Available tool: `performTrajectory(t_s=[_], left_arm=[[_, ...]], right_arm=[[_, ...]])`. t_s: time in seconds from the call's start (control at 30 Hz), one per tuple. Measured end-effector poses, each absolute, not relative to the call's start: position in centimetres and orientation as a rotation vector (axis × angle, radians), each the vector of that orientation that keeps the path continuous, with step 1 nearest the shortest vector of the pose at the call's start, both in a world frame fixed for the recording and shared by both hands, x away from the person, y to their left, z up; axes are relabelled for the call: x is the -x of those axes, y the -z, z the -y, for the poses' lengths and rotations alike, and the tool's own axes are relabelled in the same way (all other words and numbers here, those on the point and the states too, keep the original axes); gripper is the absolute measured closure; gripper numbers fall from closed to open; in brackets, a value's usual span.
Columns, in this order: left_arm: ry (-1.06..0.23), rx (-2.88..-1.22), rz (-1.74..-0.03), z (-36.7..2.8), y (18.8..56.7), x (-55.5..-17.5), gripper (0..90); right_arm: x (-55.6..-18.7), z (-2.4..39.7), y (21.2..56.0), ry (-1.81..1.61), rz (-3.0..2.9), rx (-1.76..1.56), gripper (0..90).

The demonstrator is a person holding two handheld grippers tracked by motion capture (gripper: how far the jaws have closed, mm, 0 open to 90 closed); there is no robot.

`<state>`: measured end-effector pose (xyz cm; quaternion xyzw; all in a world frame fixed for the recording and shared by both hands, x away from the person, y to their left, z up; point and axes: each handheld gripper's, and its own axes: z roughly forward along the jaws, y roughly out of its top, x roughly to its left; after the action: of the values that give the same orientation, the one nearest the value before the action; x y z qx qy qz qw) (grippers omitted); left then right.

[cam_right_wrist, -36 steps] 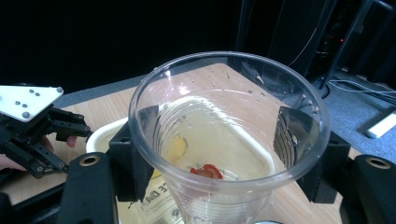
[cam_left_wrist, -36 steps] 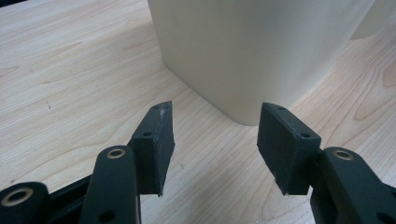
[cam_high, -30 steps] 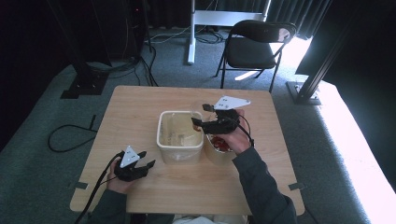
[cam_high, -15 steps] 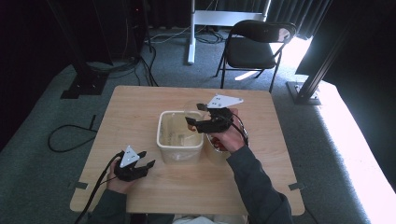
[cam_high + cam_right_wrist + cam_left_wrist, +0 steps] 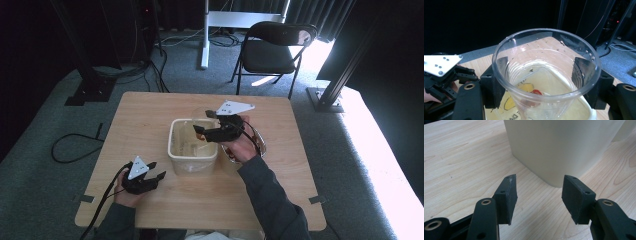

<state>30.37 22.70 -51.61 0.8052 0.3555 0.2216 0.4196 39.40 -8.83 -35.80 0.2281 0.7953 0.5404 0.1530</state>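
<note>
My right gripper (image 5: 204, 126) hangs over a cream plastic tub (image 5: 173, 147) in the middle of the table, shut on a clear plastic cup (image 5: 202, 115). In the right gripper view the cup (image 5: 544, 53) sits between the two pads (image 5: 499, 75), its mouth toward the camera. The jaws have just been opening a little, with the cup still between them. Through the cup I see the tub (image 5: 580, 110) below, with a red and yellow bit (image 5: 536, 92) inside. My left gripper (image 5: 157, 170) rests open on the table at the tub's front left corner (image 5: 556, 147), with nothing between its jaws (image 5: 537, 195).
A glass bowl (image 5: 259, 146) with reddish contents sits right of the tub, under the right wrist. The wooden table (image 5: 145, 115) stands on grey carpet. A black folding chair (image 5: 272, 50) and a white stand are beyond the far edge. Cables trail off the table's left front.
The right gripper with the cup has shifted slightly left, from above the bowl to over the tub. The left gripper has stayed put.
</note>
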Motion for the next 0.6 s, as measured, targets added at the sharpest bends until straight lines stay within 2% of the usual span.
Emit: performTrajectory(t_s=[0.5, 0.6], left_arm=[[-0.557, -2.019, -0.89, -22.71, 51.59, -30.34, 46.6], [-0.557, -2.02, -0.89, -22.69, 51.59, -30.33, 46.7]], right_arm=[[-39.58, 8.41, 35.76, -1.544, -2.266, -0.669, 29.0], [-39.57, 8.18, 35.75, -1.528, -2.251, -0.68, 24.9]])
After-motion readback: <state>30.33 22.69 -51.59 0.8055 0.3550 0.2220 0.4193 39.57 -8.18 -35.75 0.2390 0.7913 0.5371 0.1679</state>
